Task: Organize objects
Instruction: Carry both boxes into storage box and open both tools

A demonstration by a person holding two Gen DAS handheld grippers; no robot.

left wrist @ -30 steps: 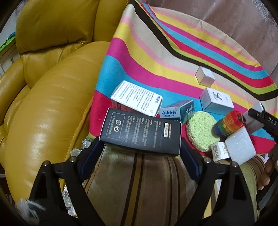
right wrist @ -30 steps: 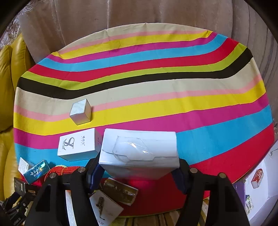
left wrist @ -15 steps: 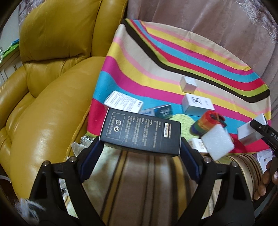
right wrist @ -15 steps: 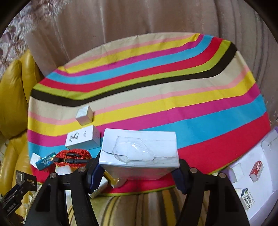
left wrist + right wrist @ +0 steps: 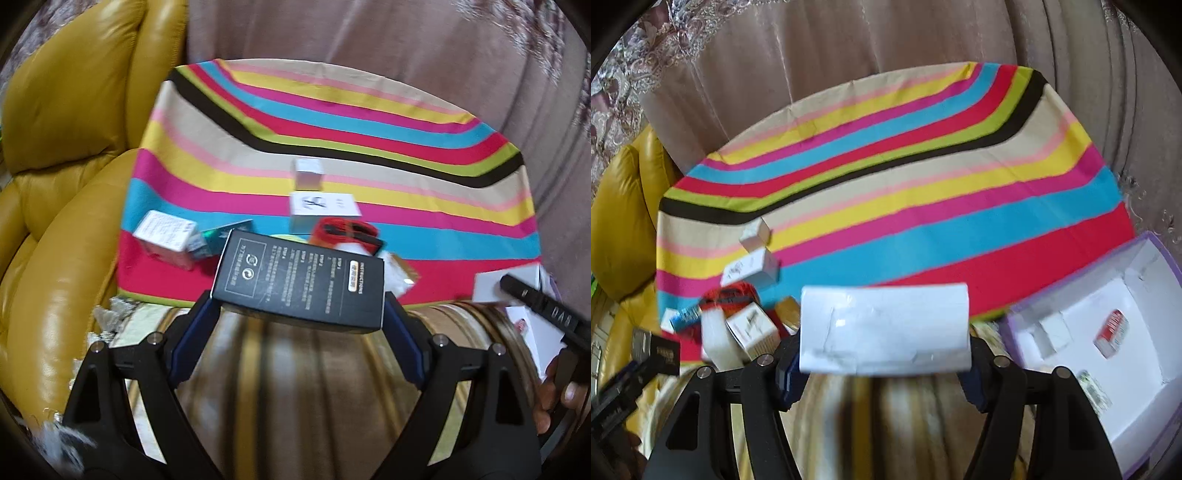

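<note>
Armchair (image 5: 55, 229): one, yellow leather, at the left of the desk.
Curtain (image 5: 849, 48): one, pinkish-brown, hanging behind the desk.
Desk (image 5: 923, 206): one, round, covered by one striped cloth.
Tray box (image 5: 1137, 373): one, open, white inside with a purple rim, at the desk's right edge; at least three small items lie in it, blurred.
Left gripper (image 5: 297, 306): one, clenched on the black box, a pad against each short end, held clear of the desk.
Right gripper (image 5: 884, 363): one, clenched on the white box, held above the near edge of the desk.
Black box (image 5: 299, 282): one, flat, white print on top.
White box (image 5: 884, 328): one, flat, a clear window in its top.
Lettered white box (image 5: 323, 208): one, on the blue stripe.
Red strap bundle (image 5: 345, 232): one, just in front of the lettered white box.
Small white cube box (image 5: 308, 172): one, behind the lettered white box.
Printed white carton (image 5: 164, 230): one, near the desk's left edge.
Teal carton (image 5: 218, 240): one, beside the printed white carton.
</note>
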